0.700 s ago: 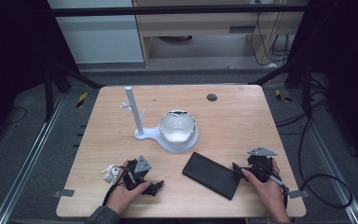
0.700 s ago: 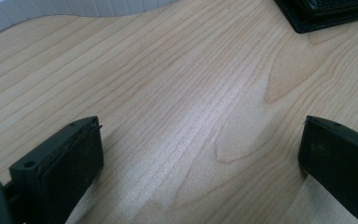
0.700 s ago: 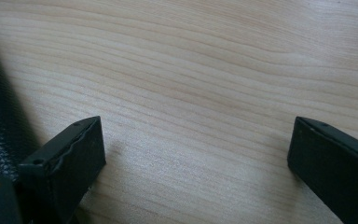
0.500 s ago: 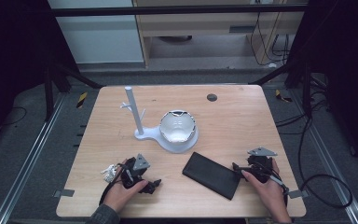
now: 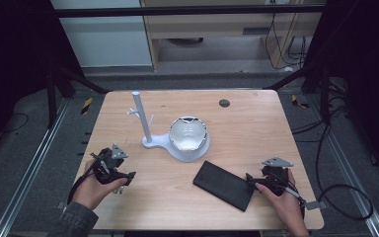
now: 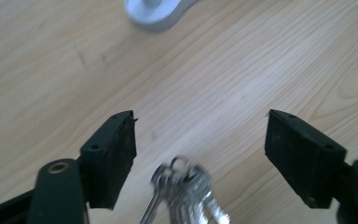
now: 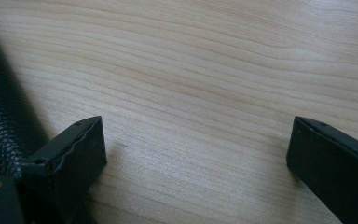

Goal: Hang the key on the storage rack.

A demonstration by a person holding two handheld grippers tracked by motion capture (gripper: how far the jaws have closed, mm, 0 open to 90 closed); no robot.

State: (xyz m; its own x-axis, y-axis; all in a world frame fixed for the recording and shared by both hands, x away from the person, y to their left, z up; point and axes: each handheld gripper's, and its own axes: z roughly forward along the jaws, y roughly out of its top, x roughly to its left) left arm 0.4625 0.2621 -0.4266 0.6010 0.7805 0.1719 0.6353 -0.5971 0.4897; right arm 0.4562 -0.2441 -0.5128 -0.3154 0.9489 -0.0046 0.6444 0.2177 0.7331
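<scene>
Left gripper point(image 5: 114, 177) sits low at the table's point(image 5: 256, 128) near-left corner, hand wrapped round the body from below, grey plate on top, jaws aimed forward and inward toward the stand. Jaws stand wide apart with nothing pressed between them. In the left gripper view a bunch of keys point(image 6: 186, 193) lies flat on the wood between the two pads, closer to the left one, touching neither. It is blurred, so I can't count keys or find the ring with any confidence. My read: the gripper is straddling the keys for a pickup, and the wide gap is there to clear the fanned blades.

Centre: white key stand point(image 5: 150, 129), an upright post with short pegs, on a white base that runs into a white bowl point(image 5: 188, 136). The pegs look like the place for the keys; the bowl is likely for loose items. Both are well apart from the left gripper.

Right of centre: a flat black wallet point(image 5: 224, 184) with a pebbled leather-like surface lies diagonally near the front edge.

Right gripper point(image 5: 265, 181) rests low at the near-right, hand behind it, wrist roughly level, pointing left at the wallet's near end. Jaws are spread, bare wood between them. In the right gripper view the wallet runs just beside the left jaw, outside the gap. Looks parked, ready for the wallet, not gripping.
</scene>
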